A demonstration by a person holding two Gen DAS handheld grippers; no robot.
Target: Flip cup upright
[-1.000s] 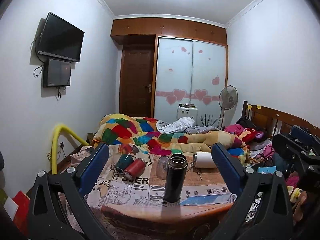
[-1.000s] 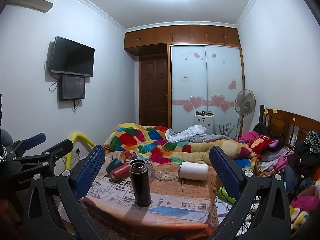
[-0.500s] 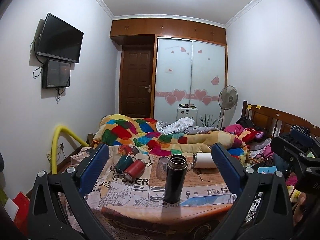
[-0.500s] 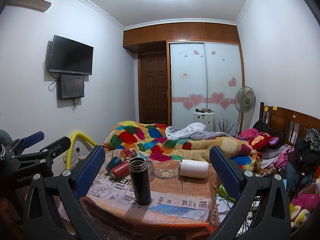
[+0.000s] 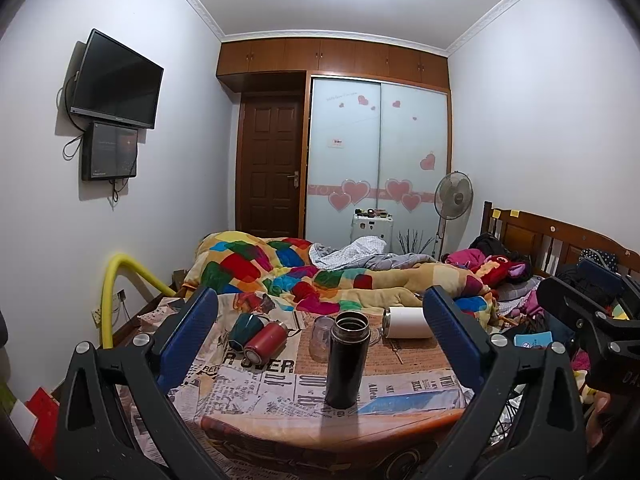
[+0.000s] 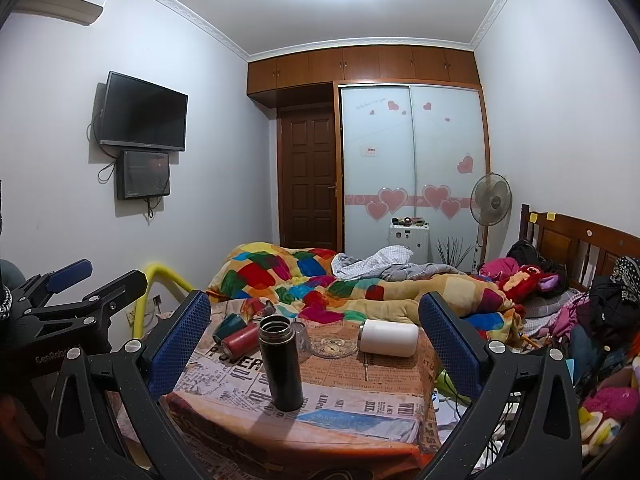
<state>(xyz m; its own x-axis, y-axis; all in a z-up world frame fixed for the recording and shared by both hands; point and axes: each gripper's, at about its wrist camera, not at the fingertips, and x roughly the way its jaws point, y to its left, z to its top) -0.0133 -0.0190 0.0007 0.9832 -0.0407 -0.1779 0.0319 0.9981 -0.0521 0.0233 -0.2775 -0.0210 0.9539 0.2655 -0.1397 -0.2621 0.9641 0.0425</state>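
A black flask point(image 5: 346, 359) stands upright with its mouth open near the front of a small table point(image 5: 336, 432) covered in newspaper-print cloth. It also shows in the right wrist view point(image 6: 281, 362). A red flask point(image 5: 265, 341), a dark green cup point(image 5: 245, 330) and a white cup point(image 5: 406, 322) lie on their sides behind it. A clear glass point(image 5: 322, 338) stands upside down by the black flask. My left gripper point(image 5: 320, 340) is open and empty, short of the table. My right gripper point(image 6: 316, 344) is open and empty too.
A glass ashtray point(image 6: 334, 346) sits mid-table. A bed with a colourful quilt point(image 5: 288, 272) lies right behind the table. A yellow pipe point(image 5: 116, 280) stands at the left wall. Clothes are piled at the right point(image 6: 600, 320). The other gripper shows at each view's edge.
Both views have shifted only slightly; the grippers stay open and the cups on the table have not moved.
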